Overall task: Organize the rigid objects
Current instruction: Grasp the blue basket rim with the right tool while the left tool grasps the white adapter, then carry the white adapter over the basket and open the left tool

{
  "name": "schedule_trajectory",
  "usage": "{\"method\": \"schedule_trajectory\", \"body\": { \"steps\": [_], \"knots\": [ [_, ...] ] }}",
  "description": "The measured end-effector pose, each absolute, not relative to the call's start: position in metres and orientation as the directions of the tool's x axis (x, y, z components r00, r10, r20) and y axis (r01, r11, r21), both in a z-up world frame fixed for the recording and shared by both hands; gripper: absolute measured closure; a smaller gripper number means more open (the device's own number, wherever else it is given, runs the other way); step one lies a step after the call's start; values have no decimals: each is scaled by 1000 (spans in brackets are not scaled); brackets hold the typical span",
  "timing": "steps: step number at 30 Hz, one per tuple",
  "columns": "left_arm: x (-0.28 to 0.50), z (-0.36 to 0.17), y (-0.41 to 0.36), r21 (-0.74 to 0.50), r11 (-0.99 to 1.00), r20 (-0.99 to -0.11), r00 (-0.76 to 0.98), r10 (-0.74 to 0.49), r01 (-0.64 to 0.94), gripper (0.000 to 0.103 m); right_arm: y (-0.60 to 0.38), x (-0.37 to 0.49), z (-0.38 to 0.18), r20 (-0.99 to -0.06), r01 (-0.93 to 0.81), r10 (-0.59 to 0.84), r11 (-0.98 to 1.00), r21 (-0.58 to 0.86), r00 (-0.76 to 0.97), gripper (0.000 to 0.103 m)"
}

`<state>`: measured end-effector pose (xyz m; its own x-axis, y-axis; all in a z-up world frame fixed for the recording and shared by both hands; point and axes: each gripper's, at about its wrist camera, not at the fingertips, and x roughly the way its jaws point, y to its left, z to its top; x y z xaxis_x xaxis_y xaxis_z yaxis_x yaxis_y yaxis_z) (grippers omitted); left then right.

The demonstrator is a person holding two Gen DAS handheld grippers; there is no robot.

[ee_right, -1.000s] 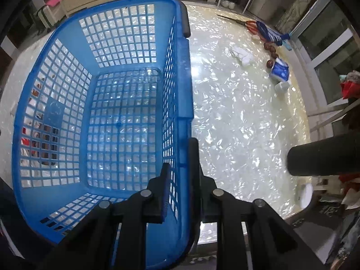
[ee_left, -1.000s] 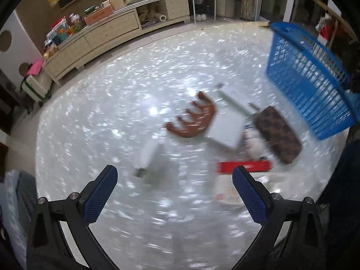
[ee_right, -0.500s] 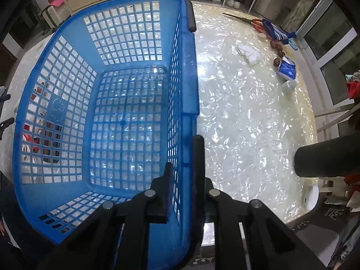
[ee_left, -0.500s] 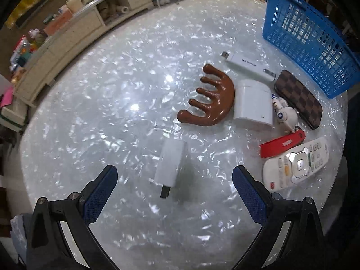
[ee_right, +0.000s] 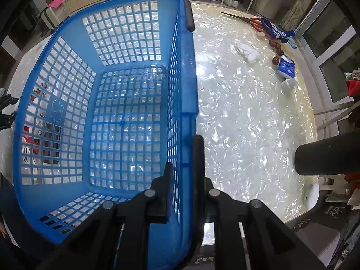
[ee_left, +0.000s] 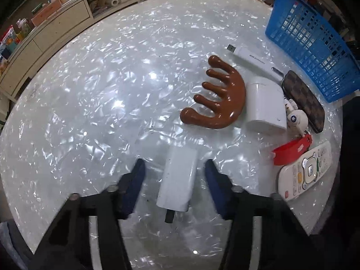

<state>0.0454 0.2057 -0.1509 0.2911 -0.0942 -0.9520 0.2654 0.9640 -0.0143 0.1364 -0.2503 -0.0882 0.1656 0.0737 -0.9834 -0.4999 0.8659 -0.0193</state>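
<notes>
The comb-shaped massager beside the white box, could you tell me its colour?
Glossy reddish brown, clearest in the left wrist view.

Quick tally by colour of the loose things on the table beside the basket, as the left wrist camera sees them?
White: 5: charger, box, USB stick, toy figure, remote
Brown: 2: comb, checkered case
Red: 1: tag
Total: 8

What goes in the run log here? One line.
left tongs: open, straddling white charger | right tongs: shut on blue basket rim | basket: empty
</notes>
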Motion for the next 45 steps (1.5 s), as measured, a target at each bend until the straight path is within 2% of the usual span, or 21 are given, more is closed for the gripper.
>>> {"method": "schedule_trajectory", "body": {
  "steps": [2,4,7,10,16,26,31,38,45],
  "knots": [
    [43,-149,205,-15,966,-953,289,-92,257,70,-251,136,-88,-984,-497,77,868,-14,162,90],
    [38,-147,207,-17,972,-954,287,-86,236,77,-252,137,-89,-984,-493,80,870,-11,162,90],
    [26,-144,209,-18,983,-953,294,-72,183,77,-254,135,-89,-982,-489,88,872,-3,164,90],
    [17,-143,209,1,992,-952,305,-37,123,77,-254,135,-94,-983,-495,118,868,35,138,98],
    [1,-135,208,9,1000,-946,323,11,-8,78,-252,132,-98,-984,-504,120,863,37,133,99],
    [-13,-68,187,-120,984,-906,420,-53,-133,78,-248,132,-91,-985,-498,102,867,18,141,99],
    [0,-25,156,-129,984,-887,458,-61,-119,78,-247,130,-87,-982,-510,116,860,24,148,99],
    [34,3,102,-129,989,-879,469,-82,-70,78,-249,128,-88,-977,-510,146,859,48,153,99],
    [73,22,33,-105,992,-861,493,-124,66,78,-246,129,-89,-972,-508,181,858,80,152,99]
  ]
}}
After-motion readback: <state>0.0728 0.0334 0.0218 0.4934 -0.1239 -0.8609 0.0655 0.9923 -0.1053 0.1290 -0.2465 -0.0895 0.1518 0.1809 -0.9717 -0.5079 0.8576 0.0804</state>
